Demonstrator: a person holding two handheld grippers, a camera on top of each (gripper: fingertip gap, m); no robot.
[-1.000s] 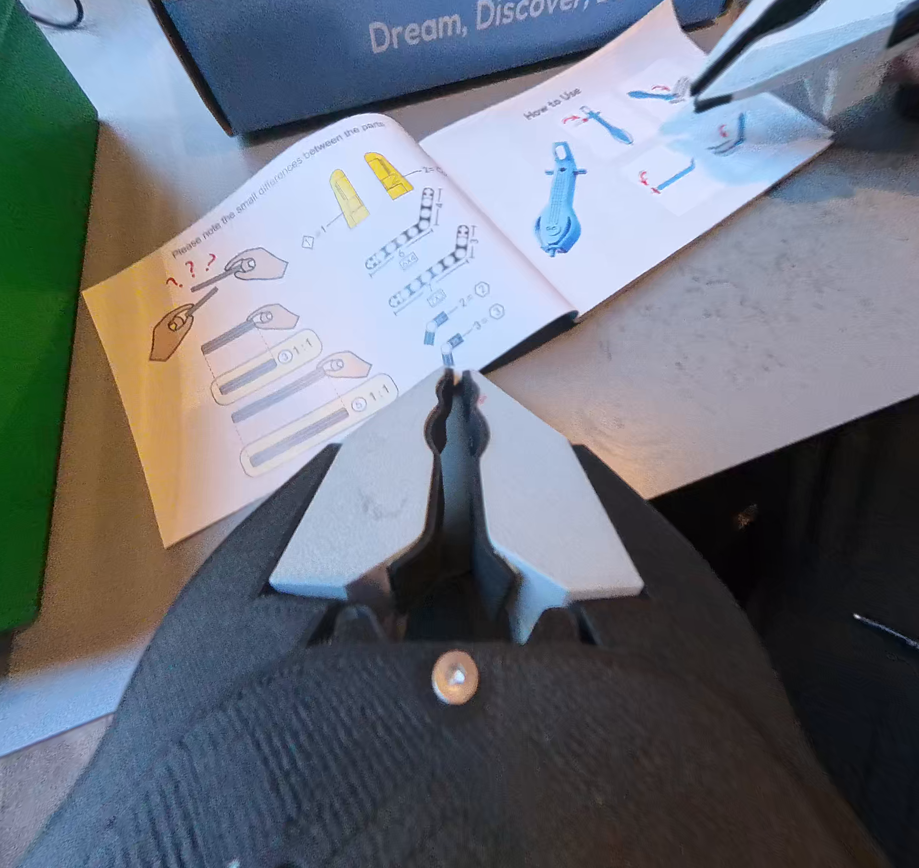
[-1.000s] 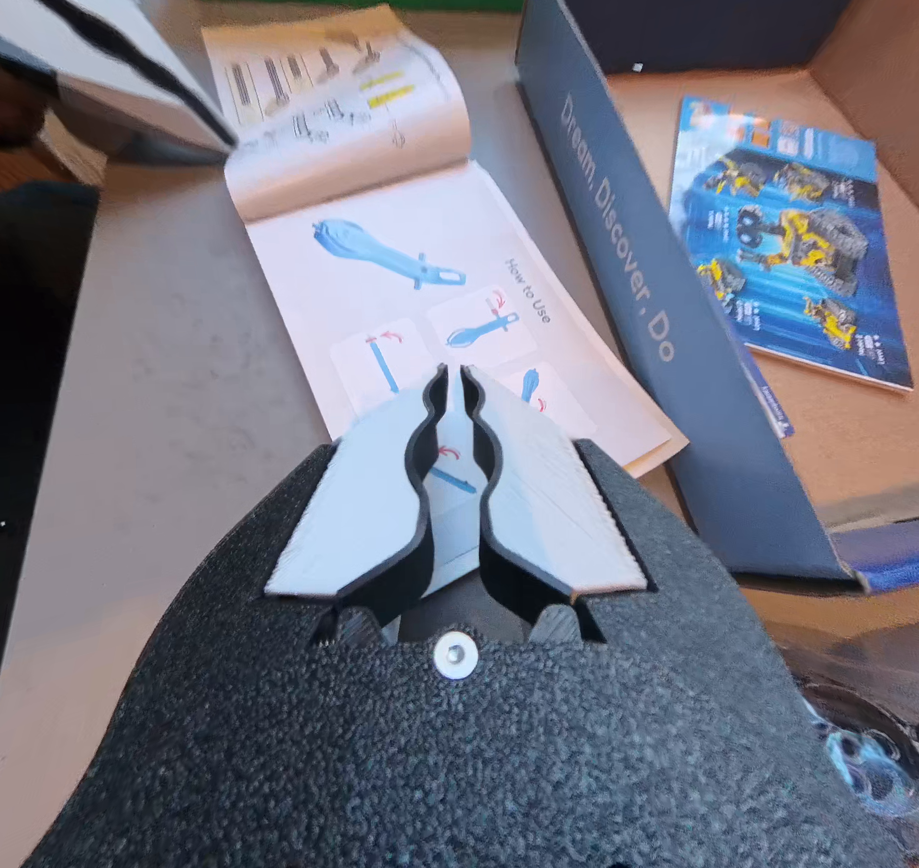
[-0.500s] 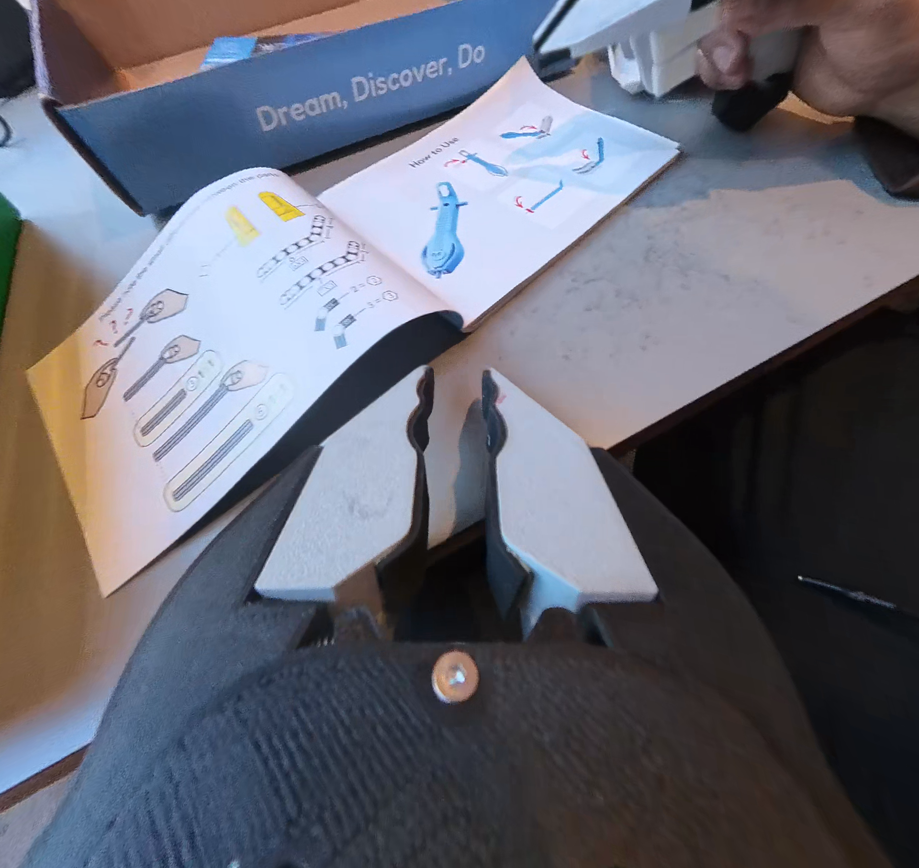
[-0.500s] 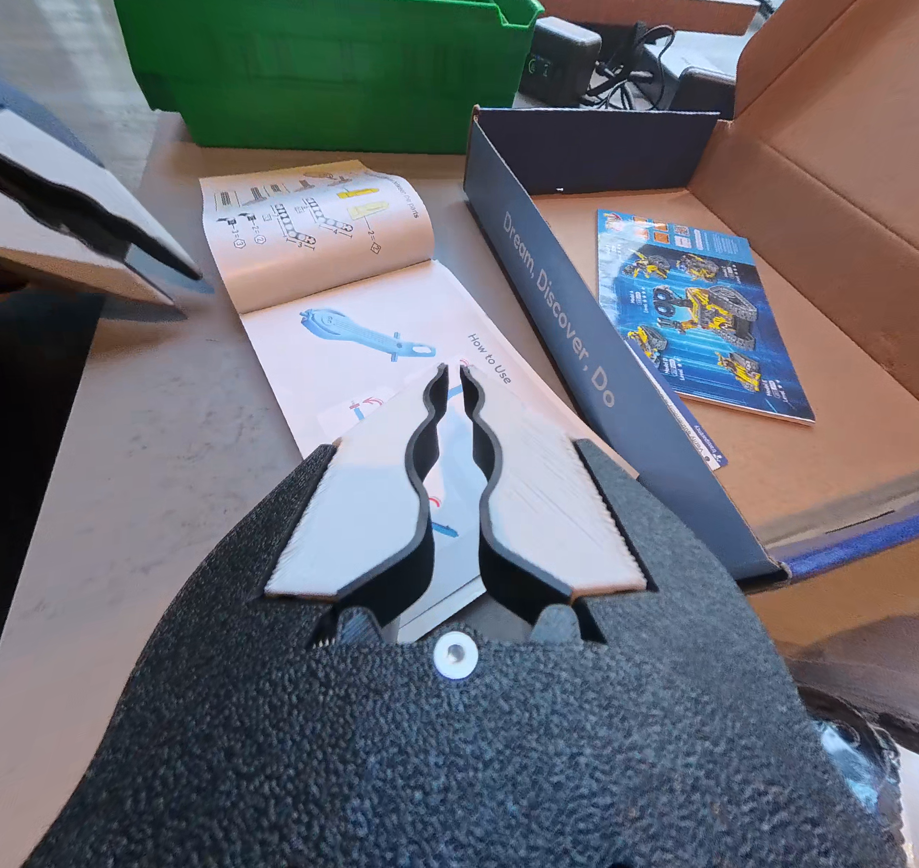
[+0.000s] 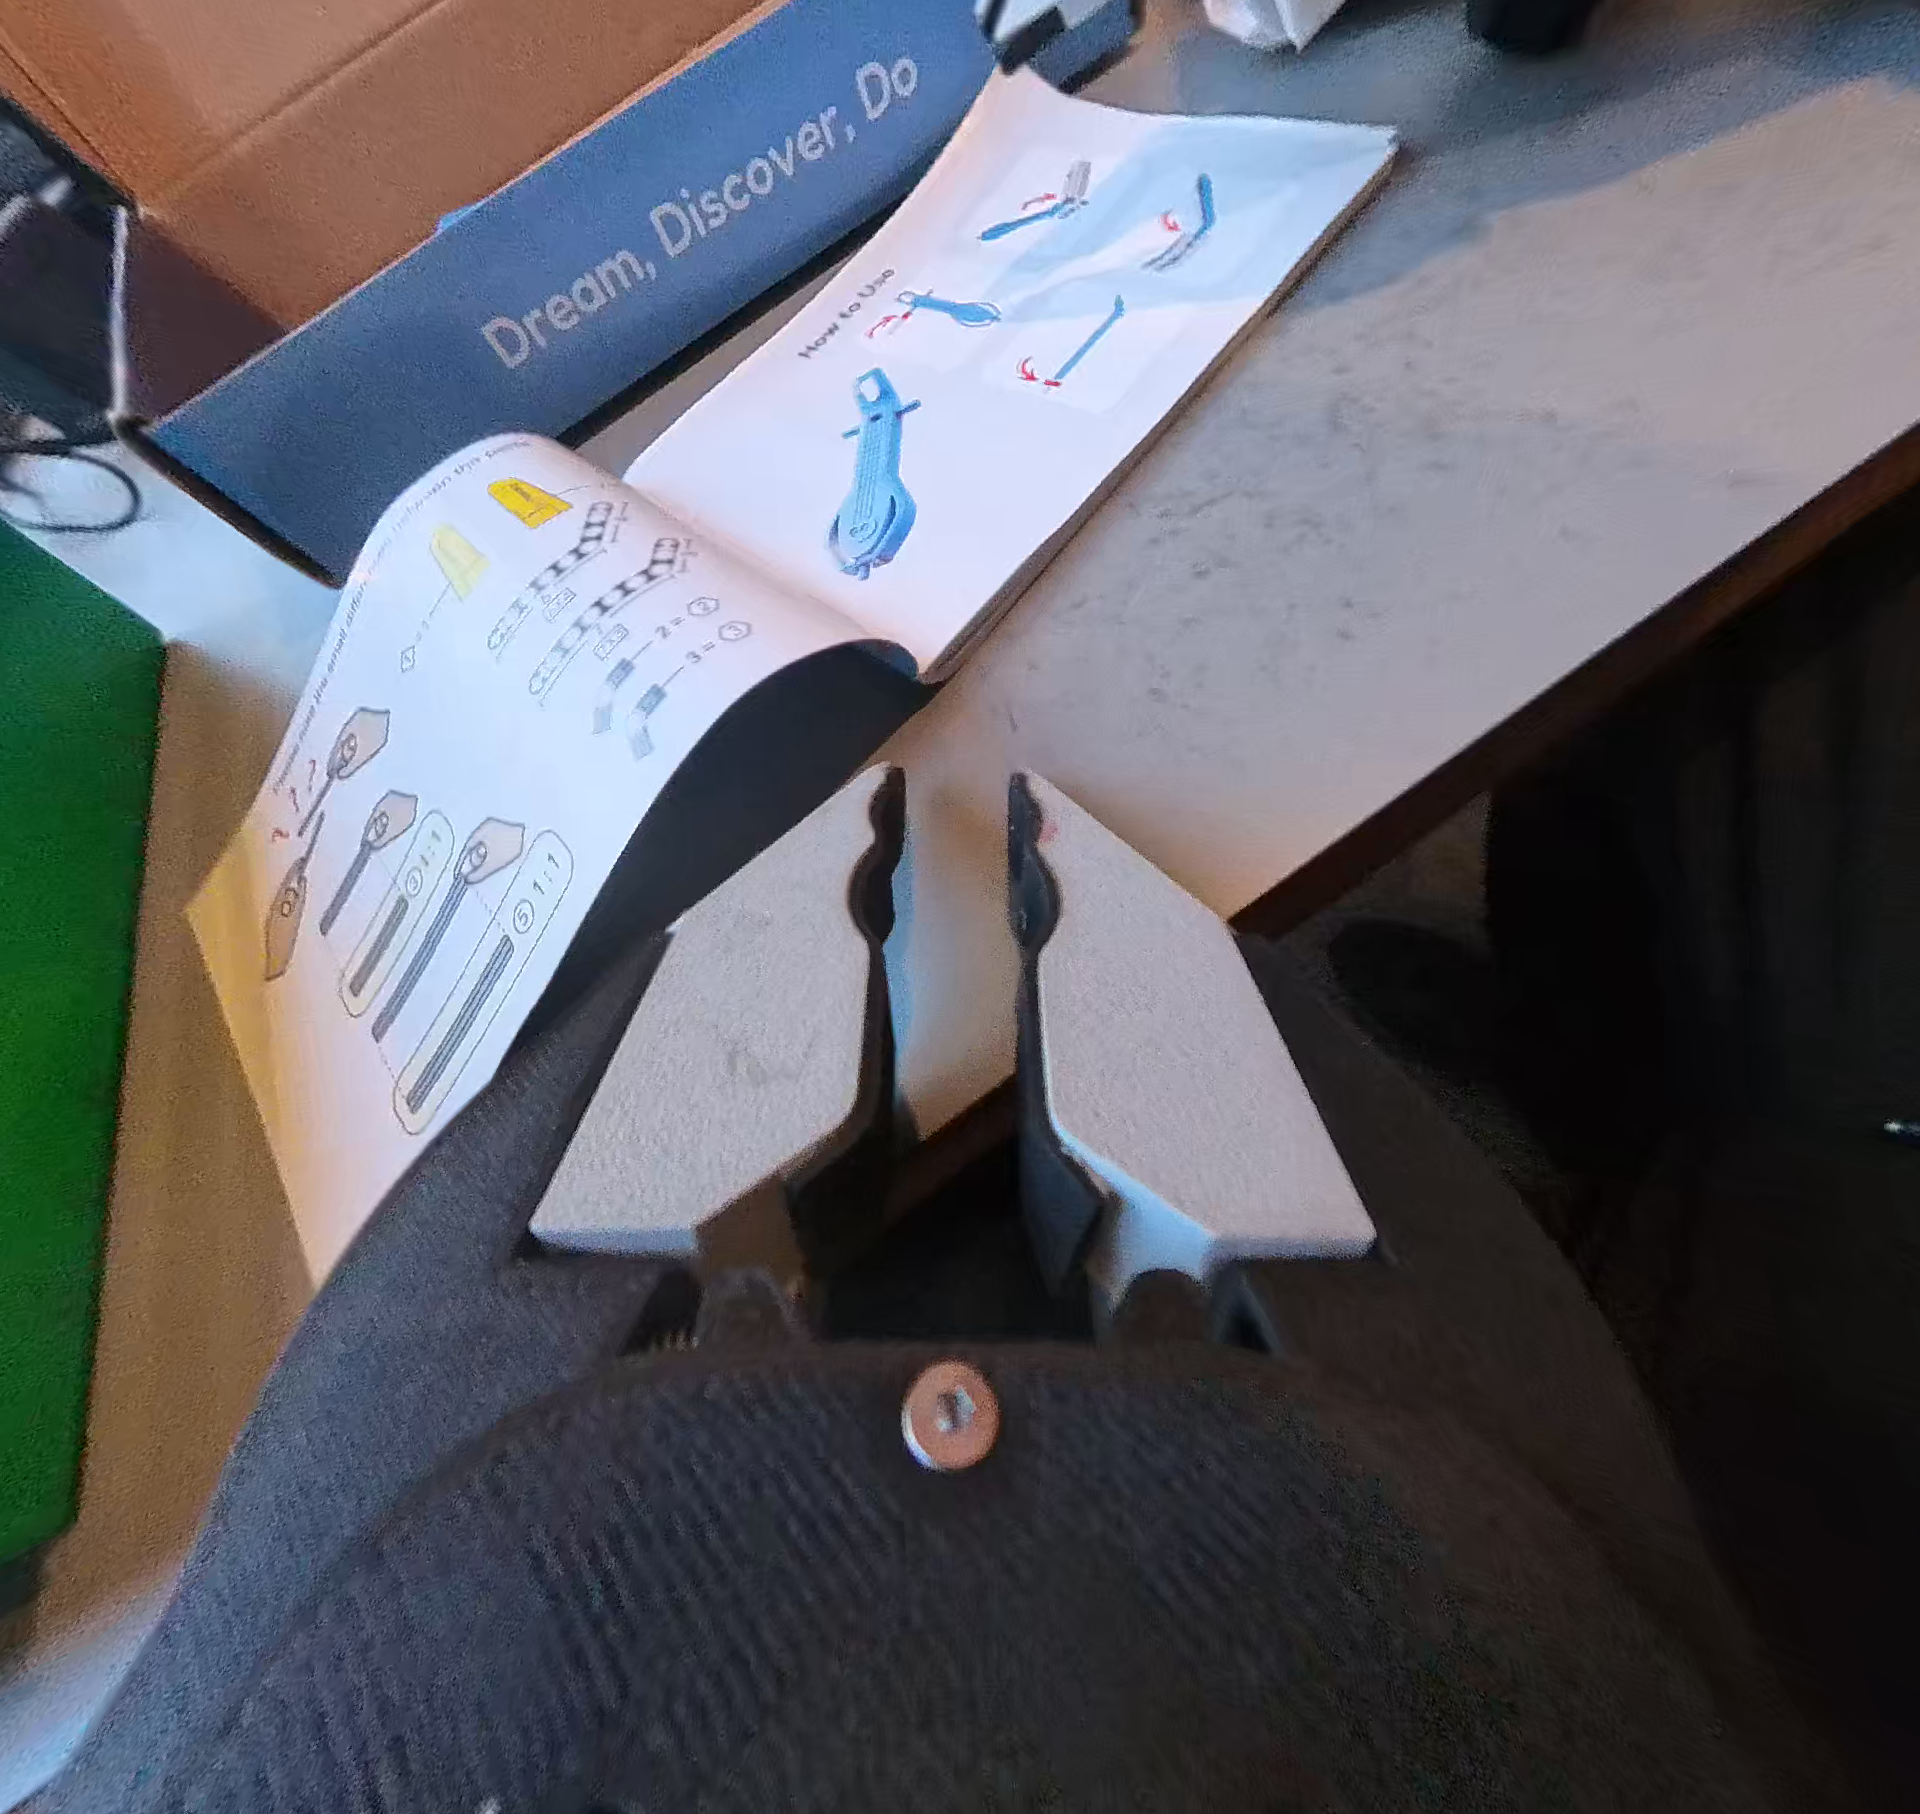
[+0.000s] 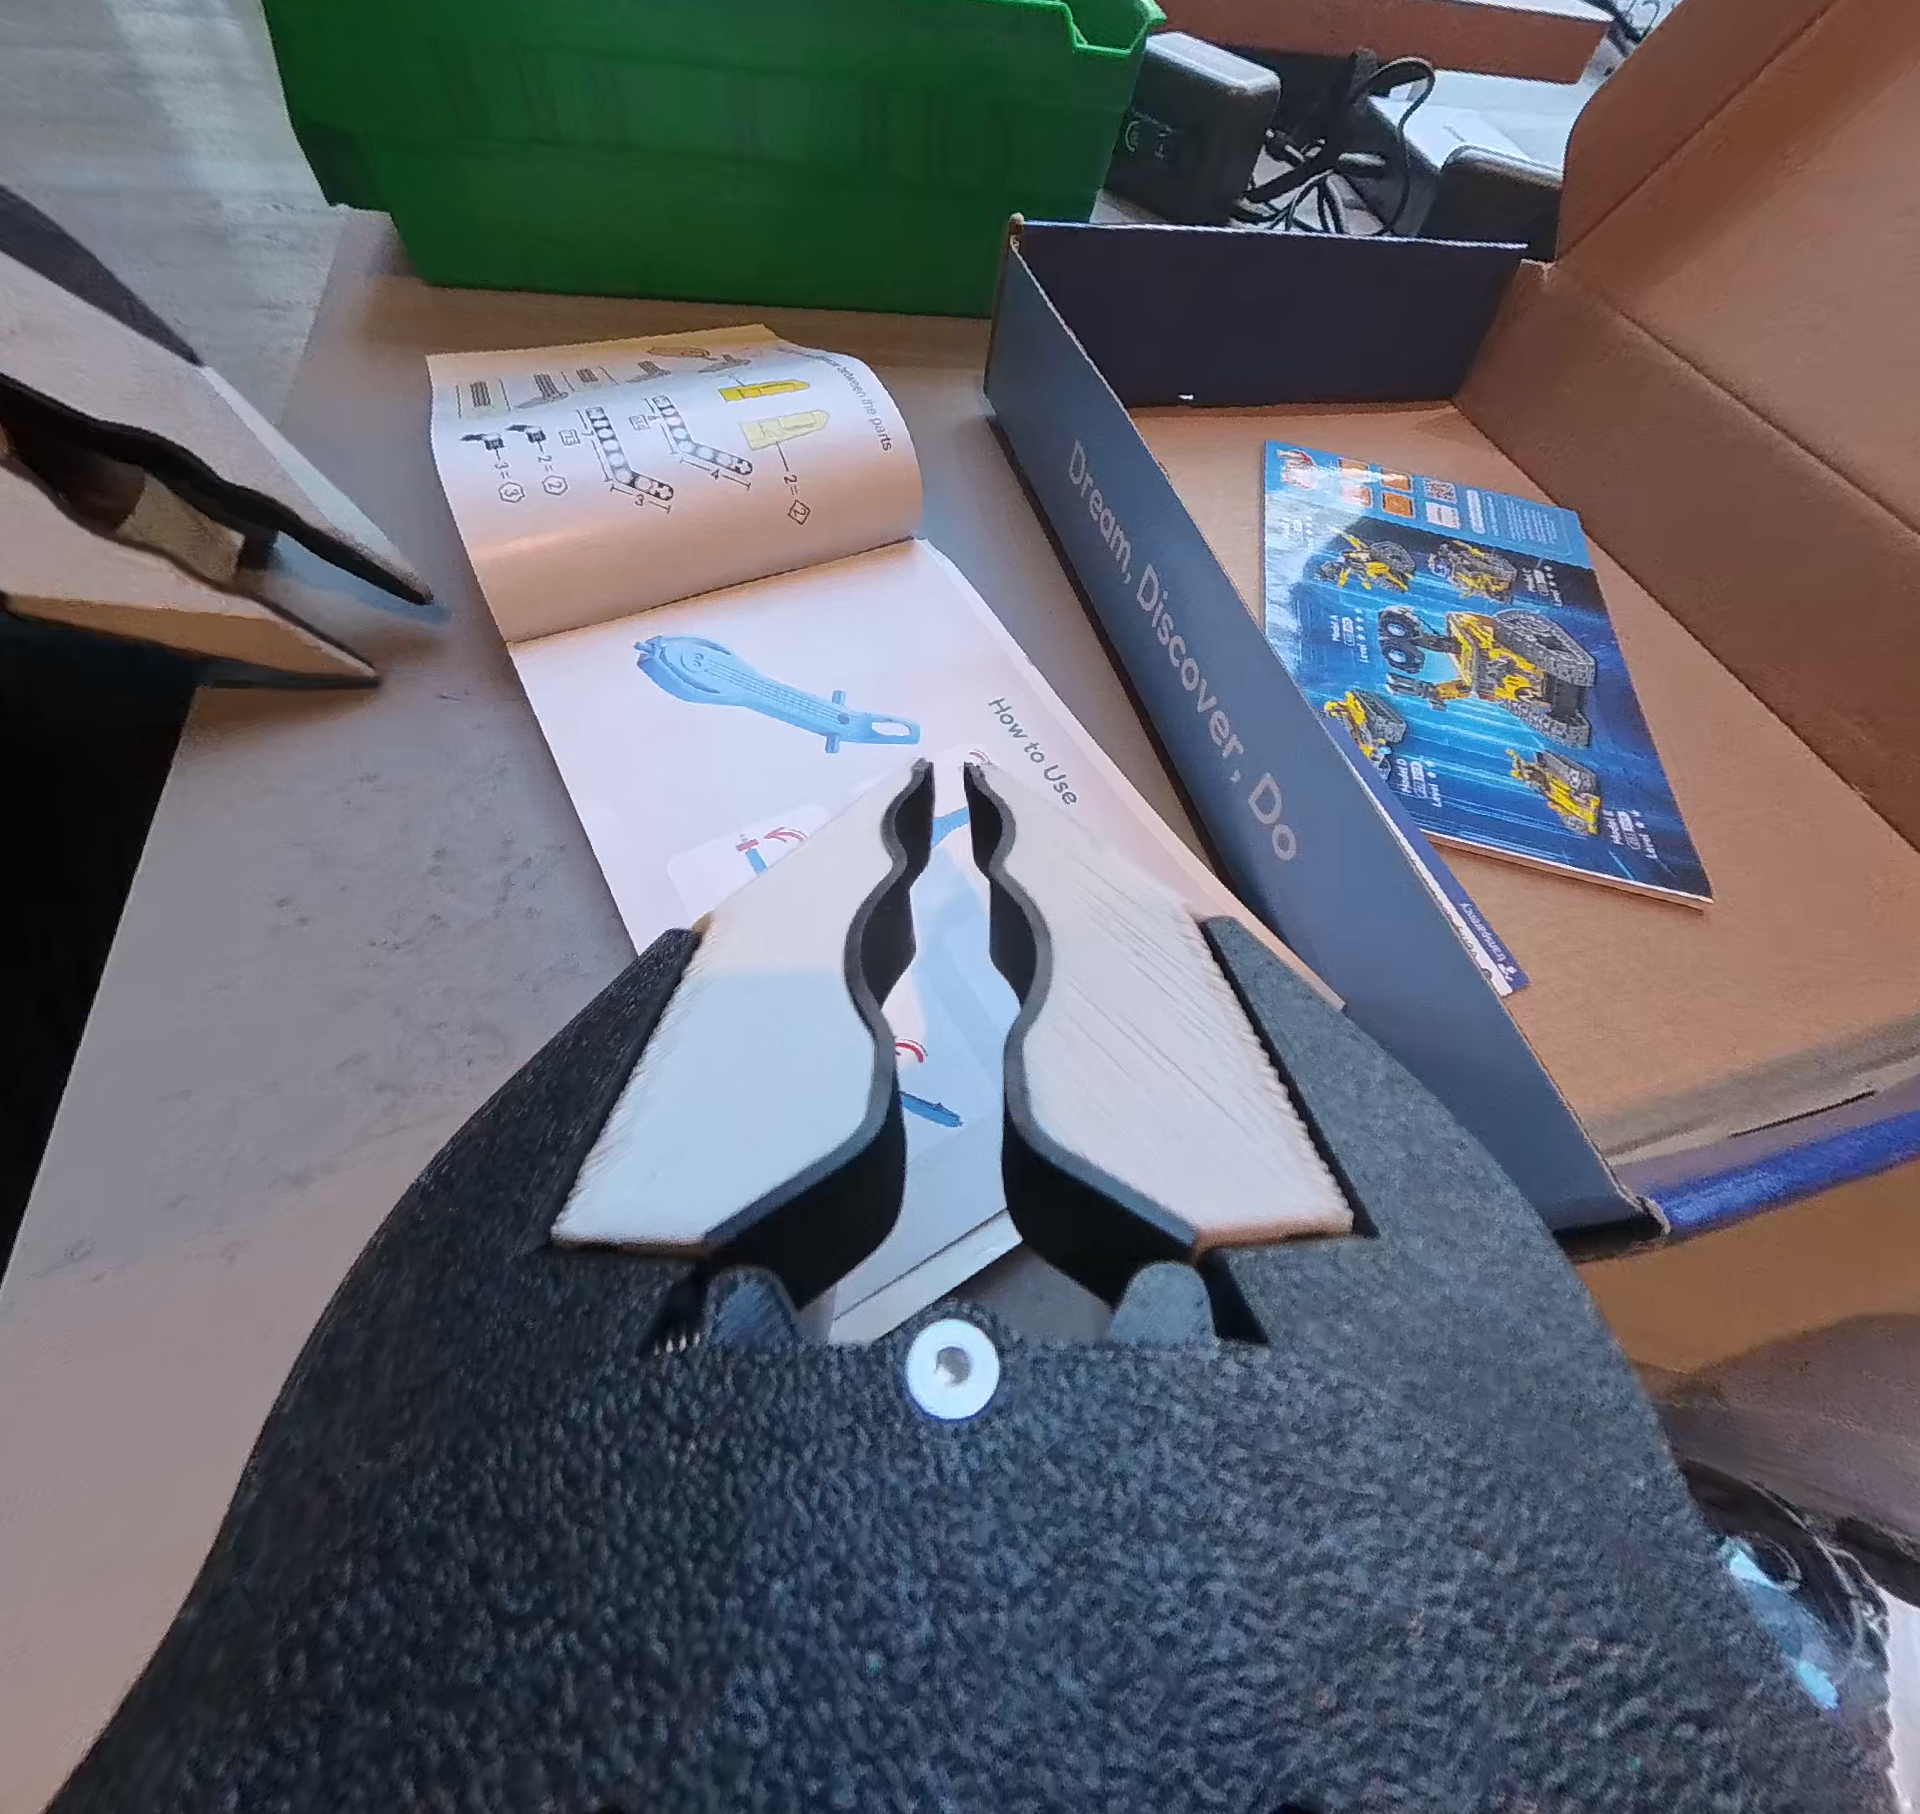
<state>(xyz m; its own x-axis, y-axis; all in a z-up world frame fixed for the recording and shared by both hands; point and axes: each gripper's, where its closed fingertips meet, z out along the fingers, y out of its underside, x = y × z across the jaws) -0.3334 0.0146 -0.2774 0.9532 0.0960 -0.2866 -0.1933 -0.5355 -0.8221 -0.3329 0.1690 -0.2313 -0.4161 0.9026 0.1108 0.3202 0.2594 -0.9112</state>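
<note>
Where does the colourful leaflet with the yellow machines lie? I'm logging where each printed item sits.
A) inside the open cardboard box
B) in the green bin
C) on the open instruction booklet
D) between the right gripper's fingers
A: in the right wrist view the colourful leaflet lies flat on the brown floor of the open cardboard box, apart from the instruction booklet on the table.

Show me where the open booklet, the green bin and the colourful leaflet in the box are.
open booklet [image 6: 727,725]: right wrist view, on its near page.
green bin [image 6: 665,123]: right wrist view, on its front wall.
colourful leaflet [image 6: 1475,663]: right wrist view, on its middle.
</note>
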